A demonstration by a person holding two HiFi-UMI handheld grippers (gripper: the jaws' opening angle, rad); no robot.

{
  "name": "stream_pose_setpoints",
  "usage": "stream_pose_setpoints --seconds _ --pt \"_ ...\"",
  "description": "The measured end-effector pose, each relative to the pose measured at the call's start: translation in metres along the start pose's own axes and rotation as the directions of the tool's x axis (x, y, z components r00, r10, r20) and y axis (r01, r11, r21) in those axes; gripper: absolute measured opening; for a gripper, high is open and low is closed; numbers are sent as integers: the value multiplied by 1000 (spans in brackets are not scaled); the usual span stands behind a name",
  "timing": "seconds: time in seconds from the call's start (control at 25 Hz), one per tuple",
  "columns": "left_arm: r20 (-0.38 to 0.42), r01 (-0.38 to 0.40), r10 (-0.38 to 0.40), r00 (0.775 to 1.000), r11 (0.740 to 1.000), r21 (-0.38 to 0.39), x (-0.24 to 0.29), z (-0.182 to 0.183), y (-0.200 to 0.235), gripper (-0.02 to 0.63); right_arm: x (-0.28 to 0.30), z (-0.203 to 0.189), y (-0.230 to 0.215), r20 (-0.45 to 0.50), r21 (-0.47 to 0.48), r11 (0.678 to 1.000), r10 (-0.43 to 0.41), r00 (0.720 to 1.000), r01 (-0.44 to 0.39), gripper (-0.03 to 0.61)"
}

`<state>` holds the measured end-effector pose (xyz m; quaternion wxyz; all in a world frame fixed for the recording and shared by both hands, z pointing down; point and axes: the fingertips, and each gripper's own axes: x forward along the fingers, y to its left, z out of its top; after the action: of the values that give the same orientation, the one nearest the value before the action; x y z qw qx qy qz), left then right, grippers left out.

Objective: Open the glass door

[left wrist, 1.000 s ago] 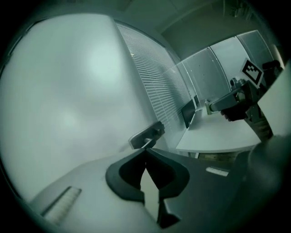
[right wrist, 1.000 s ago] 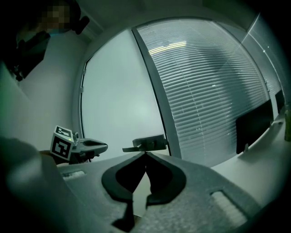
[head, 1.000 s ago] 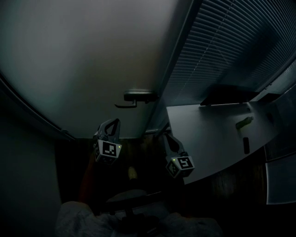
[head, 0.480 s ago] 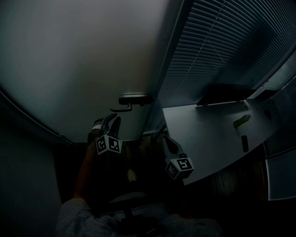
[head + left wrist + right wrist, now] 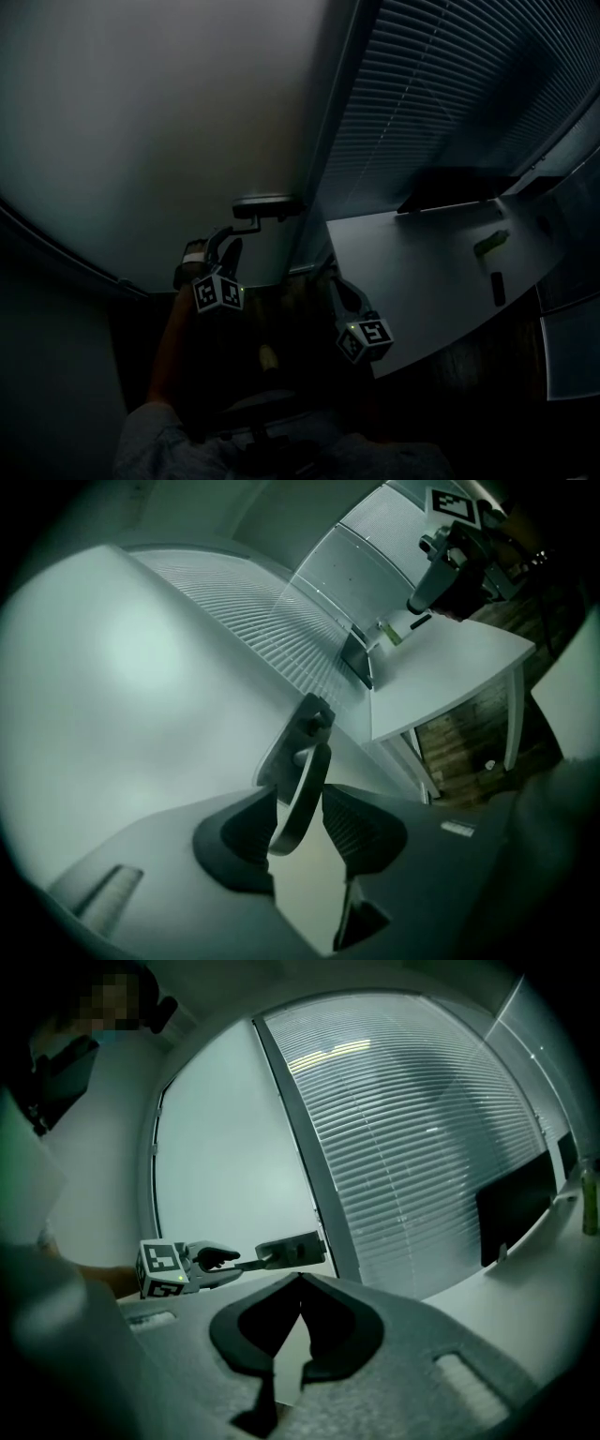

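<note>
Around door handle (image 5: 307, 766): left gripper (image 5: 300, 797) tilted, jaws just opening.

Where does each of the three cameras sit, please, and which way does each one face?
Head view: on the person's head, looking steeply down at the handle, the desk, the left tool and the right tool; a forearm shows.
Left gripper view: on the left tool, facing the handle, which stands between its jaws; these have just been opening; the right tool shows above.
Right gripper view: on the right tool, facing door and blinds past shut, empty jaws; the left tool shows.
All three share the handle.
</note>
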<state>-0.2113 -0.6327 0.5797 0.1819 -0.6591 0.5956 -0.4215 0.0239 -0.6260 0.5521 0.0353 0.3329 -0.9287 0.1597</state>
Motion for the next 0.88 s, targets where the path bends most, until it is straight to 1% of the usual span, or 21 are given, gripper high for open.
stream_pose_setpoints --seconds 0.16,0.28,0.4,0.52,0.56,0.6,0.88 --pt "-20 3 -2 1000 999 54 11 -5 0 160 10 -3 -5 0 3 1000 5 1000 -5 2" --pt "-22 14 -12 1000 997 82 11 -5 -1 155 15 -2 -9 -2 17 1000 5 1000 -5 2" --pt "-21 17 -15 1000 996 92 11 -5 -1 158 21 -2 -9 -1 28 1000 11 1000 -11 2" --pt "-34 36 -33 999 994 106 11 -4 -1 166 26 -5 -8 -8 32 999 20 1000 -19 2" --pt "-40 46 -42 998 993 109 12 -5 -2 202 28 -5 -8 -8 33 999 22 1000 -21 2" --pt "-45 54 -49 998 992 110 13 -5 -3 213 29 -6 -8 -8 36 999 24 1000 -23 2" --pt "-50 64 -58 997 990 128 24 -8 -6 212 36 -10 -10 -22 50 999 20 1000 -19 2"
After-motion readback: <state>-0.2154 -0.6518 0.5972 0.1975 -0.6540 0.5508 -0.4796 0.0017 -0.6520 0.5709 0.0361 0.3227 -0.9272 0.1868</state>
